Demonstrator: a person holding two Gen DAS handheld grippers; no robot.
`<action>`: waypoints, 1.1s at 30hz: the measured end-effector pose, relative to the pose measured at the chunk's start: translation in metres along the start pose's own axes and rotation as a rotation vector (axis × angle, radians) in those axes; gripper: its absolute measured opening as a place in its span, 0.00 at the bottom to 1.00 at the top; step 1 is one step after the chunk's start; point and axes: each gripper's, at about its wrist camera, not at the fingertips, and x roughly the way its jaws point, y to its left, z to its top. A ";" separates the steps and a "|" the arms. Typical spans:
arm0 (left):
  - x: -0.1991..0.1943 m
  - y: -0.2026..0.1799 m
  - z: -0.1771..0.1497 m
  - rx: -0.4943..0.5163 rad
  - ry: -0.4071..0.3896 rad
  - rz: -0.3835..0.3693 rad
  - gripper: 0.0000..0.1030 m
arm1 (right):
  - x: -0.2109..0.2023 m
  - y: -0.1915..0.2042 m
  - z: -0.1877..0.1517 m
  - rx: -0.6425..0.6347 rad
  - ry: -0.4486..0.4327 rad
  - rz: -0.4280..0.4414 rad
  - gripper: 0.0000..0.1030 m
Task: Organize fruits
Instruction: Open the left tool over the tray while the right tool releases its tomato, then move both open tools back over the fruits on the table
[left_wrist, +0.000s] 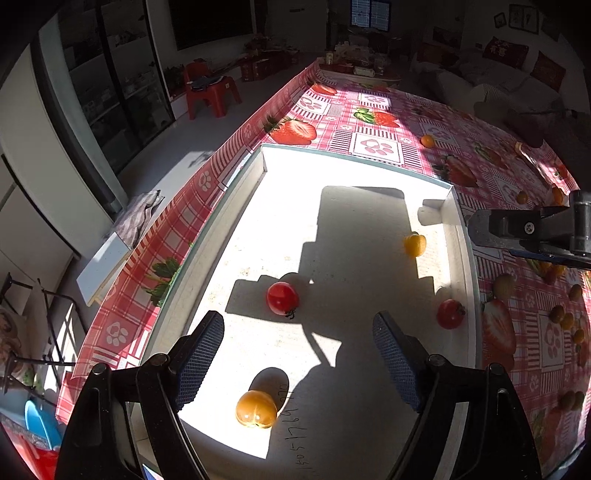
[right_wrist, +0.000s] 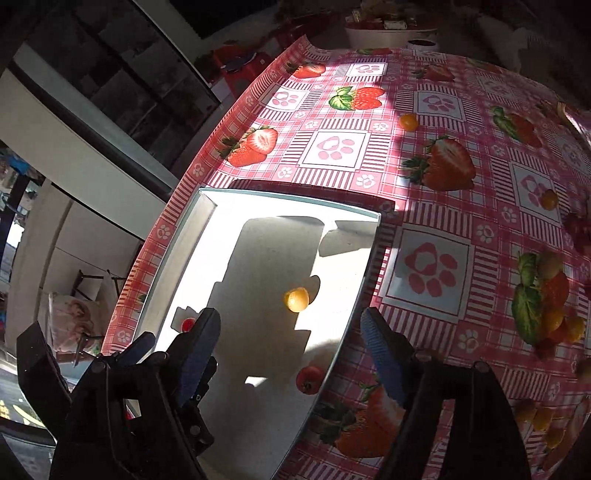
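Strawberry-print tablecloth (right_wrist: 436, 206), sunlit white tray (left_wrist: 466, 258). Both claws wide open, empty. Loose orange fruit (right_wrist: 408, 122) upper centre, probably nearer the right claw (right_wrist: 291, 350) than the left claw (left_wrist: 299, 362).

The white tray (left_wrist: 463, 236) holds red tomatoes (left_wrist: 282, 298) and orange ones (left_wrist: 256, 409); beside the tray, the cloth (right_wrist: 436, 155) is pink-checked with strawberries.

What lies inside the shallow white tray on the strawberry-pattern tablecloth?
The left wrist view shows four small fruits in the white tray: two red tomatoes and two yellow-orange ones. The tray's near end is covered by the gripper bodies, so anything there cannot be seen.
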 end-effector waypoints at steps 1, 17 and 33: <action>-0.003 -0.004 -0.001 0.006 -0.004 -0.006 0.81 | -0.004 -0.005 -0.004 0.002 -0.002 -0.007 0.79; -0.044 -0.108 -0.012 0.201 -0.045 -0.112 0.81 | -0.078 -0.109 -0.090 0.097 -0.041 -0.175 0.79; -0.029 -0.214 -0.031 0.382 0.005 -0.200 0.81 | -0.149 -0.220 -0.164 0.278 -0.130 -0.404 0.79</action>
